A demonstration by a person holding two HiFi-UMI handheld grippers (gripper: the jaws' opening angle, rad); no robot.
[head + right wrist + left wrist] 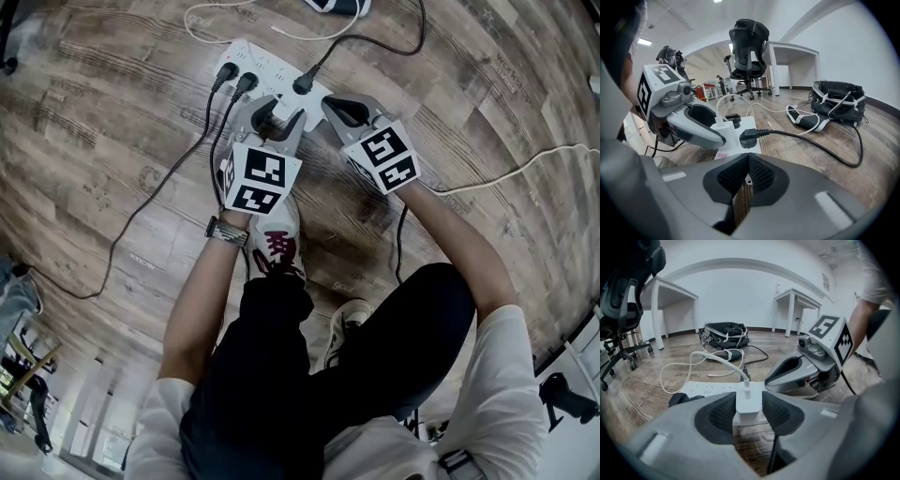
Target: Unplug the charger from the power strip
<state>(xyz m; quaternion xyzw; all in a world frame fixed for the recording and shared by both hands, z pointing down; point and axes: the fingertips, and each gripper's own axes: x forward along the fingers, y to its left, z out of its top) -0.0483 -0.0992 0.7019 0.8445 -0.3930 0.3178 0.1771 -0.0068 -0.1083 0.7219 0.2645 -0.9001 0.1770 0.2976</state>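
Left tool (749,401) snug around charger (749,408)

The charger (749,405) is a white block, upright and plugged into the power strip (272,67), with 1 white cable (726,363) rising from its top. The white strip lies flat on the wooden floor (112,112), upper centre of the head view.

Office: white desks (670,289), swivel chair (749,37), wood-look floor (112,112)
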